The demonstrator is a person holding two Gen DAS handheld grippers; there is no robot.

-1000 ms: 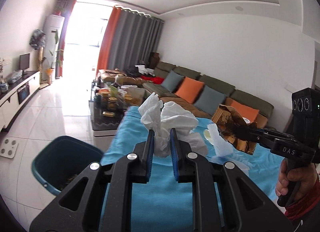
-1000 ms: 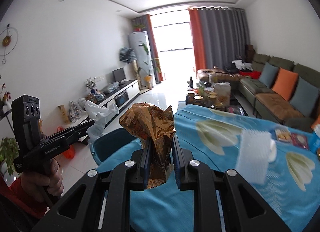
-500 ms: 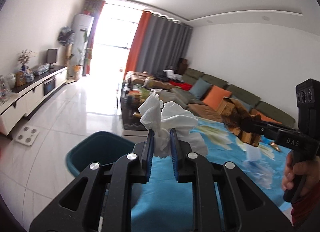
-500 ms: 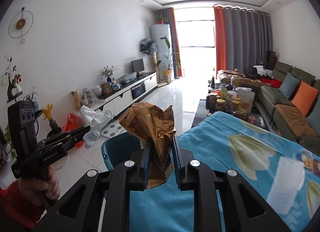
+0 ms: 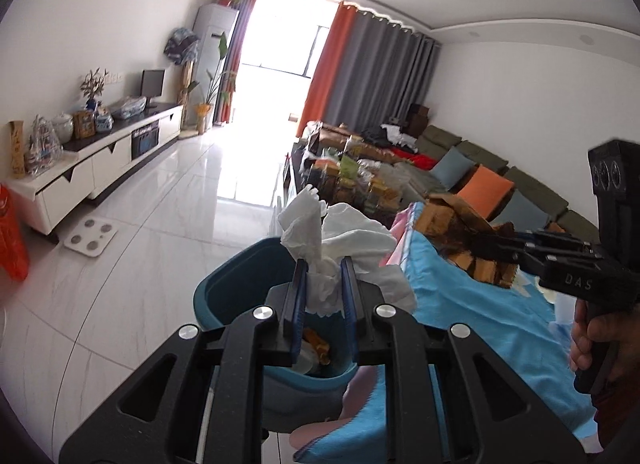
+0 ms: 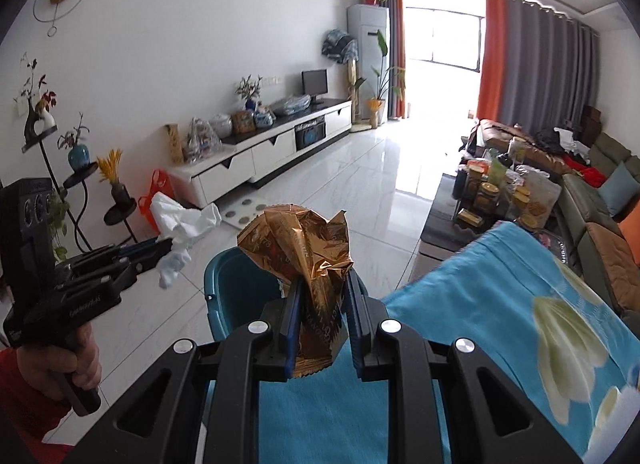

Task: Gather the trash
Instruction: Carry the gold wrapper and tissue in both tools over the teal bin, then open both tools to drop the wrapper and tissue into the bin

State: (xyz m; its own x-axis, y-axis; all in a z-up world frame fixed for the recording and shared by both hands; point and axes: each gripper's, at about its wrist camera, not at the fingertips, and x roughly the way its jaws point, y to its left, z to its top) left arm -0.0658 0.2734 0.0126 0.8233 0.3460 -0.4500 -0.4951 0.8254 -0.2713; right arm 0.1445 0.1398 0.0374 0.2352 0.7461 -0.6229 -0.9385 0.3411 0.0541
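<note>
My left gripper [image 5: 323, 270] is shut on a crumpled white tissue [image 5: 336, 236], held just over the near rim of a teal trash bin [image 5: 224, 296] on the floor; scraps lie inside the bin. My right gripper [image 6: 323, 282] is shut on a crumpled gold foil wrapper [image 6: 304, 244], above the table edge with the same teal bin [image 6: 236, 288] just beyond it. In the left wrist view the right gripper [image 5: 476, 244] with its wrapper [image 5: 448, 224] hangs over the table at the right. The right wrist view shows the left gripper [image 6: 168, 244] and tissue [image 6: 180, 224] at the left.
A table under a blue flowered cloth [image 6: 500, 304] lies to the right of the bin. Beyond it stand a cluttered coffee table [image 6: 500, 192] and a long sofa [image 5: 500, 180]. A white TV cabinet [image 6: 280, 144] lines the left wall, with a scale [image 5: 92, 234] on the tiled floor.
Both grippers have swung left from over the table toward the teal bin, each keeping its hold. The bin now sits directly under the left gripper's tissue.
</note>
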